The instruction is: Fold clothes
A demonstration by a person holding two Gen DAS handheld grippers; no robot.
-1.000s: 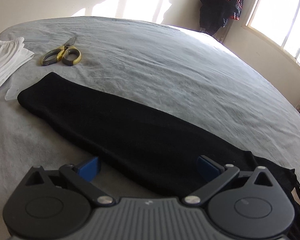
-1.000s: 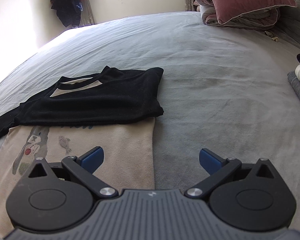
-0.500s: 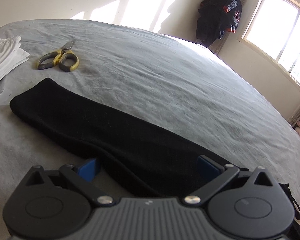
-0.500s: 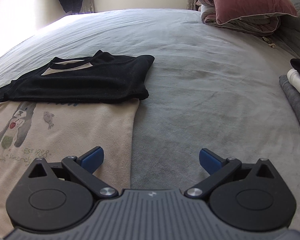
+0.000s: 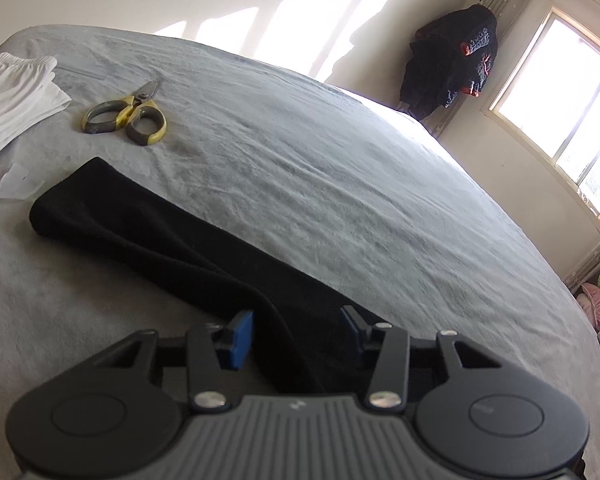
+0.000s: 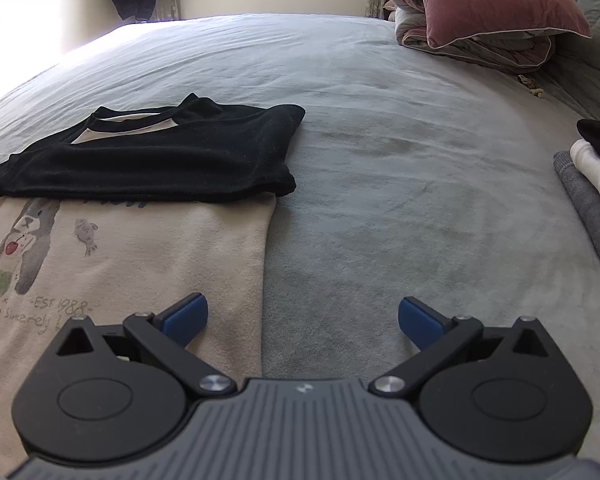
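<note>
Black sleeve point(image 5: 148, 240) flat on grey bed point(image 5: 340, 184), below scissors point(image 5: 126, 114). Soft, limp, light; best pinched at bunched fold. Left tongs point(image 5: 296, 334) just closing around fold, contact unclear. Right tongs point(image 6: 302, 318) released, straddling beige shirt point(image 6: 148, 264) edge.

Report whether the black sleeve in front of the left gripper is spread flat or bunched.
Bunched at the near end. The black sleeve lies flat toward its cuff, but a raised ridge of cloth stands between the fingers of the left gripper, whose jaws have just been closing.
</note>
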